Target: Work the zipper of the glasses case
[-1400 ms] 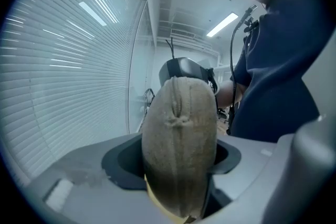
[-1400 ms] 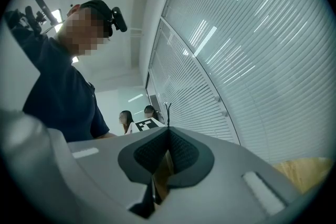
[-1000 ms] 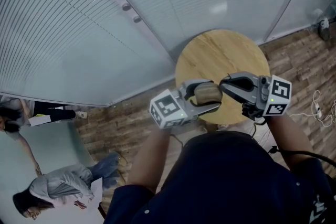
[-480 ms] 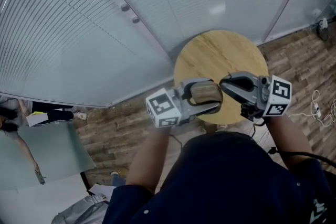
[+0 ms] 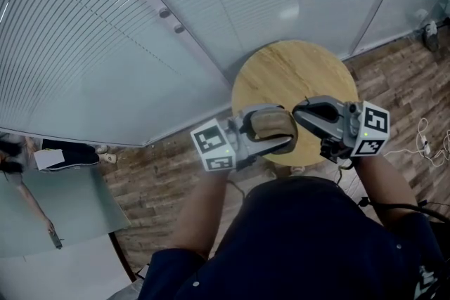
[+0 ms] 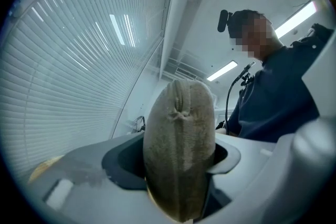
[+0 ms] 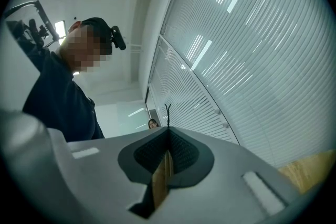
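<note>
Gripping what, those left tongs (image 5: 285, 128)?

The glasses case (image 6: 178, 155): a tan, rounded pod with a soft, napped, suede-like skin. It is clamped between their dark pads with its end poking past the tips. A seam runs up the middle of that end, with a small pucker in it.

And the right tongs (image 5: 298, 113)?

Closed tight, their tips meeting the end of the case that faces them. A thin dark cord (image 7: 167, 113), forked at its tip, sticks out from between the ribbed black pads right where they pinch.

Where is all this?

Held in the air over the near edge of a round, pale wooden worktop (image 5: 295, 70) that stretches away beyond both tongs. Plank flooring (image 5: 162, 172) lies below, on the left tongs' outer side. Past the worktop rises a curved wall of fine white slats (image 5: 105, 31).

Anything changed in the last second?

The left tongs' marker cube (image 5: 213, 145) has slid a little farther from the right tongs, and the case has gone with it by a touch. The right tongs sit where they were, just as closed. The person in grey who was bending over, far off on the left tongs' outer side, is gone from view.

Is anything in the case?

Can't tell; no view shows its inside. The seam facing the left tongs' camera looks shut.
</note>
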`<action>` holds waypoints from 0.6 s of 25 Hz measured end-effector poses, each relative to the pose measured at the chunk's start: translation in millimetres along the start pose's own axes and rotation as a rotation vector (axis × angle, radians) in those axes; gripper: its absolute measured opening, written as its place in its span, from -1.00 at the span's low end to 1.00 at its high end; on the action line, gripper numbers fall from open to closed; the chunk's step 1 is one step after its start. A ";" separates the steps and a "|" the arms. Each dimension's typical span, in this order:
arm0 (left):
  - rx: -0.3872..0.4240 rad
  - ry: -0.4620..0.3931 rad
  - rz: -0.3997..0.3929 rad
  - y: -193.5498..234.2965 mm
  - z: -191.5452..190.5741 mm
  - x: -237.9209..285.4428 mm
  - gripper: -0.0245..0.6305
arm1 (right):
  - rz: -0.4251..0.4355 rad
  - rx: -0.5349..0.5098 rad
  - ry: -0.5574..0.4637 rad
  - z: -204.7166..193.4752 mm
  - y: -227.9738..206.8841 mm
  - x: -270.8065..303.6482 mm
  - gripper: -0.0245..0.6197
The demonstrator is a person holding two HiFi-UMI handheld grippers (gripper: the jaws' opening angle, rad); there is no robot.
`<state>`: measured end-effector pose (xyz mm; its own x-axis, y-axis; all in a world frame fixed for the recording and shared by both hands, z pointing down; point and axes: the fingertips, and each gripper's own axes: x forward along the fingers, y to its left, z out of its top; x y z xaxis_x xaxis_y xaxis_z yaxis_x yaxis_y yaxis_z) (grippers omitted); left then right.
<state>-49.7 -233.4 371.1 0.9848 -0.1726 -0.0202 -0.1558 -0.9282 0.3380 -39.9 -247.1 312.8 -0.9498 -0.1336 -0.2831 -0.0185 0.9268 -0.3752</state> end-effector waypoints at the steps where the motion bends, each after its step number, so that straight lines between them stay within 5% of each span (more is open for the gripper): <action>1: -0.008 -0.017 -0.004 -0.4 2.0 -0.3 -0.01 | 0.001 0.001 -0.004 0.8 0.5 0.3 -0.90; 15: -0.032 -0.091 -0.029 -2.9 15.0 -4.3 -0.01 | 0.000 0.005 -0.028 1.8 3.4 -0.5 -0.90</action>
<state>-54.7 -234.9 356.1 0.9776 -0.1761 -0.1150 -0.1232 -0.9226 0.3656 -38.9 -244.4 310.1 -0.9406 -0.1432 -0.3077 -0.0165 0.9249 -0.3798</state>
